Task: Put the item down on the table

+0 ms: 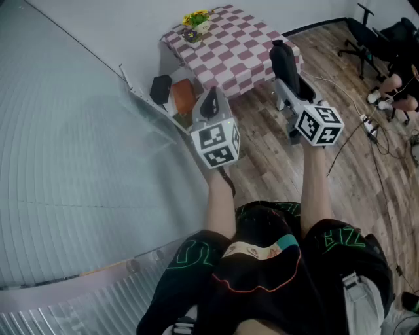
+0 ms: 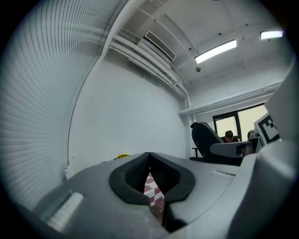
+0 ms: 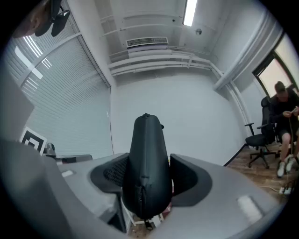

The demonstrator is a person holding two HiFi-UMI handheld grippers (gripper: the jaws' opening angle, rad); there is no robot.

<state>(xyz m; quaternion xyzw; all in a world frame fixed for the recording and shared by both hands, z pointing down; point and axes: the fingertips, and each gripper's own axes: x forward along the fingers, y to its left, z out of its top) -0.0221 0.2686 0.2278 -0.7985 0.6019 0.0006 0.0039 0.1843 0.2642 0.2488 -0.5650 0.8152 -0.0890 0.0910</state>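
Right gripper (image 3: 148, 179): clamped on a black zippered case (image 3: 145, 140), one pad pressed to each flank.
- Case: stands upright between the jaws. Its rounded top rises well past the jaw tips, and the zip seam runs down the side facing the gripper's camera.
- Head view: the right gripper (image 1: 286, 73) is held out in front of the person at arm's length. The case (image 1: 281, 55) points away from the body and is carried in the air, not set down. It overlaps the near right corner of the table (image 1: 258, 75); whether it hangs over the tabletop or just short of it cannot be told.

Left gripper (image 2: 149, 175): jaws drawn together with only a narrow slit between the pads and nothing in it. The red-and-white pattern shows through the slit. In the head view the left gripper (image 1: 211, 99) is level with the other one, well apart from the case.

Table: small, covered by a red-and-white checked cloth (image 1: 229, 42), set against the white wall.
- Yellow flowers (image 1: 196, 19) sit at its far left corner.

Surroundings: wooden floor (image 1: 262, 150); black office chairs (image 1: 366, 33) at the far right; a seated person (image 3: 282, 109) at the edge of the right gripper view.
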